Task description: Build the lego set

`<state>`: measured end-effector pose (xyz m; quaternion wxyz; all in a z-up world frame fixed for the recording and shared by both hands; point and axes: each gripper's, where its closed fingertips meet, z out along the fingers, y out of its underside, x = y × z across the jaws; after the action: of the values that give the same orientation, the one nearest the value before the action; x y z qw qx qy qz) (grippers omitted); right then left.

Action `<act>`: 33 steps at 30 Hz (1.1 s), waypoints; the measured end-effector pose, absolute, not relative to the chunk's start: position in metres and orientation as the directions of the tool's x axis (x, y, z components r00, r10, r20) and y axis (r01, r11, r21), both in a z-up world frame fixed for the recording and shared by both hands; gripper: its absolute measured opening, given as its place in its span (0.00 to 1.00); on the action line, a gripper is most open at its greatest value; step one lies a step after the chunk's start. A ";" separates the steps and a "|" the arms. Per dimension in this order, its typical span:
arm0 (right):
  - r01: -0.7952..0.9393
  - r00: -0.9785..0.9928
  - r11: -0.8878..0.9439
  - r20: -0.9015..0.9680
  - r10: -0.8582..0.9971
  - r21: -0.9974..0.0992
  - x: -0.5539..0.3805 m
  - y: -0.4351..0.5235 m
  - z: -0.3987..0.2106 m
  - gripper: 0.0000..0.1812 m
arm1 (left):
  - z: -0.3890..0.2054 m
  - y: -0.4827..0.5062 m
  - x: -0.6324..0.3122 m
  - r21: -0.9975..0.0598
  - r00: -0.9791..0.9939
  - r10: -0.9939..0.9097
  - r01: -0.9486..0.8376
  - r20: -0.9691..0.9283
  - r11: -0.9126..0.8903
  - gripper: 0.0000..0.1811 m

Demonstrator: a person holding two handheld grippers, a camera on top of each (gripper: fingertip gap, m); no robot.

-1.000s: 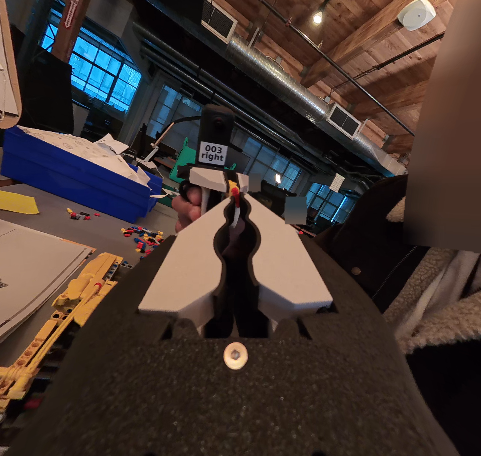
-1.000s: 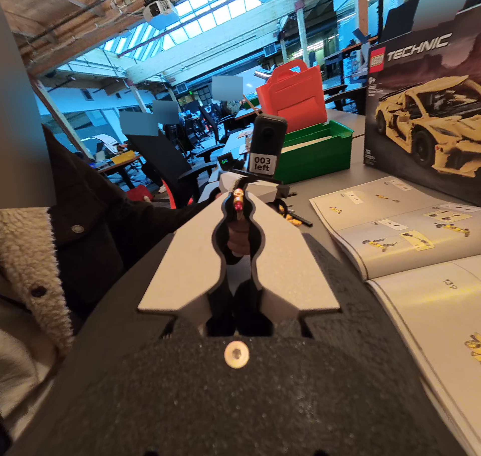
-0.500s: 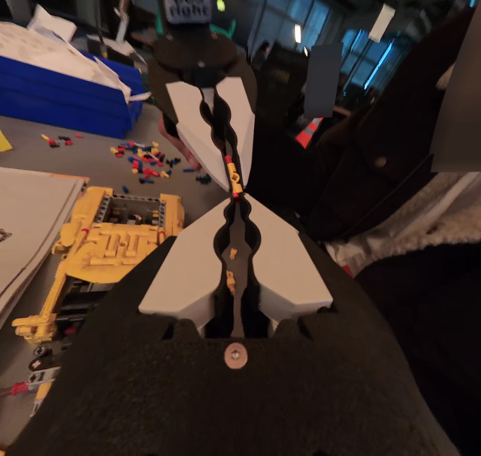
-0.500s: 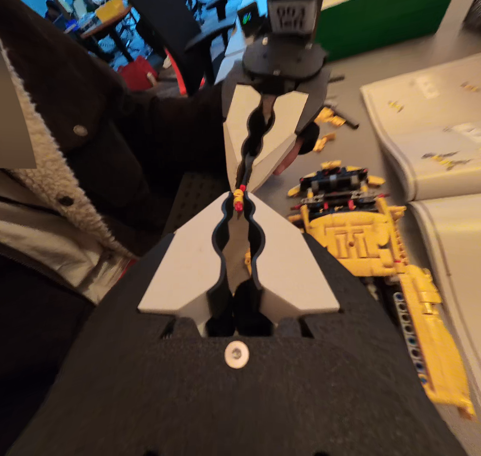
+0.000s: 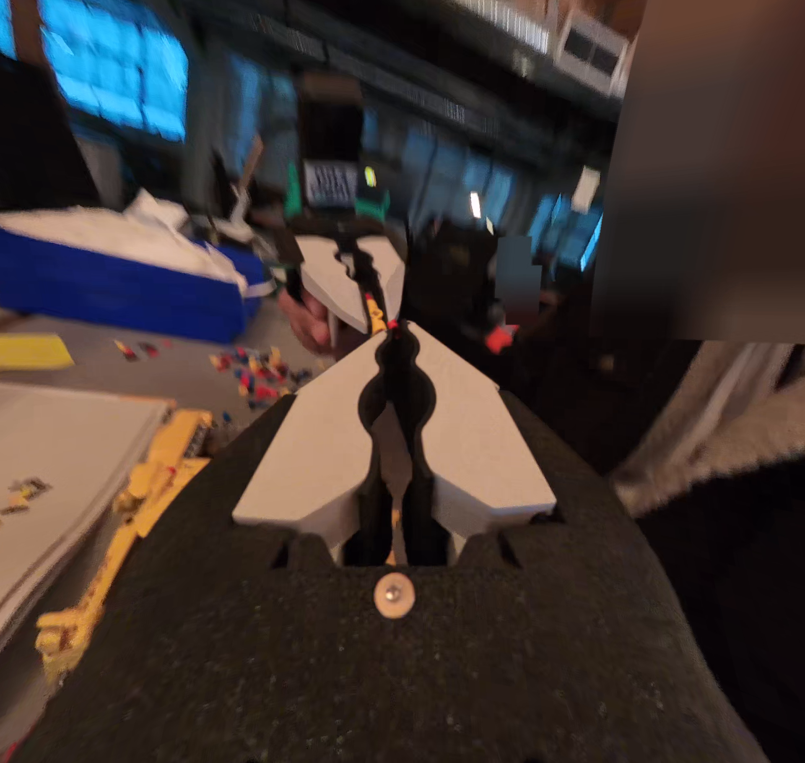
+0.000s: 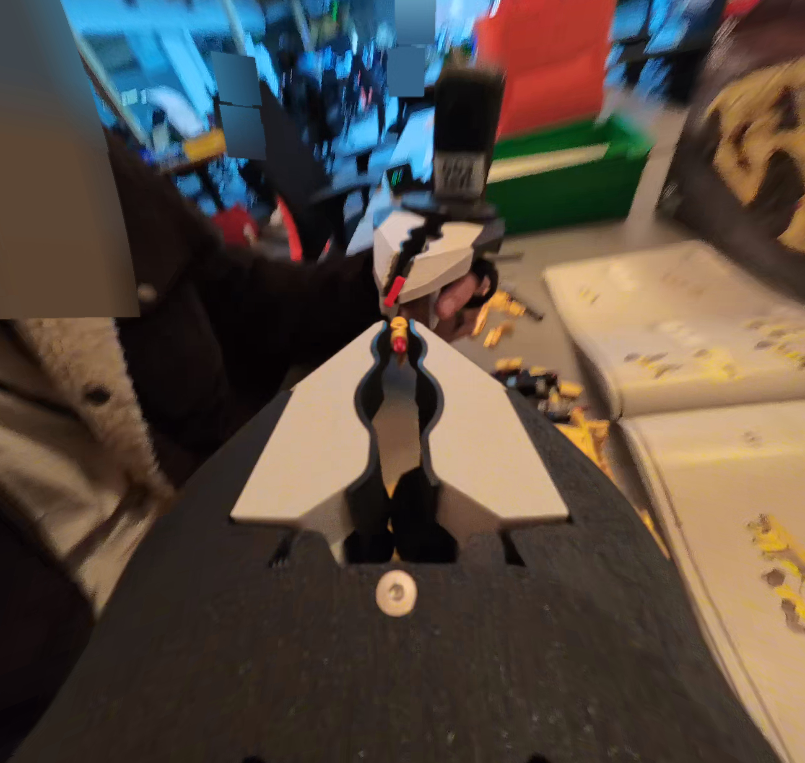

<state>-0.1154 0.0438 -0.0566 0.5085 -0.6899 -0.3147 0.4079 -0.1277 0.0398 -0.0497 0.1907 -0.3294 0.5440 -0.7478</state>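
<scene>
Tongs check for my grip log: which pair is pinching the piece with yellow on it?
The right tongs: their tips pinch a yellow-and-red piece, while the left tongs hold only a red pin.

Each gripper, left and right, is built the same: a black, grainy foam-like body with one round silver screw set centrally, and two pale grey wedge fingers lined with black wavy inner edges. A black upright camera block bearing a white label is mounted on top of the opposite unit, as seen from the right wrist view. A dark jacket with round buttons and a cream fleece lining is worn by the person.
</scene>
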 end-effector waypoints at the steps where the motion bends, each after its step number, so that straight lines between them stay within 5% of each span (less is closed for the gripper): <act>1: -0.070 0.481 -0.255 -0.257 0.838 -0.964 -0.114 0.051 -0.046 0.03 | -0.039 0.050 -0.127 -0.919 -0.692 -0.661 -0.010 0.290 -0.393 0.01; 7: -0.485 0.319 -0.283 -0.468 0.824 -0.828 -0.121 0.070 -0.019 0.03 | -0.021 0.076 -0.127 -0.889 -0.586 -0.775 0.191 0.236 -0.415 0.01; 12: -0.614 0.255 -0.291 -0.534 0.806 -0.734 -0.115 0.076 -0.016 0.03 | -0.015 0.084 -0.126 -0.859 -0.535 -0.807 0.263 0.250 -0.440 0.01; 33: -0.707 0.240 -0.296 -0.611 0.754 -0.643 -0.111 0.088 -0.025 0.03 | -0.019 0.089 -0.114 -0.863 -0.374 -0.892 0.328 0.254 -0.384 0.01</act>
<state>-0.1111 0.0882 -0.0254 0.5929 -0.5180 -0.0230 0.6161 -0.1142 0.0891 -0.0192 0.4118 -0.3787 0.3722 -0.7406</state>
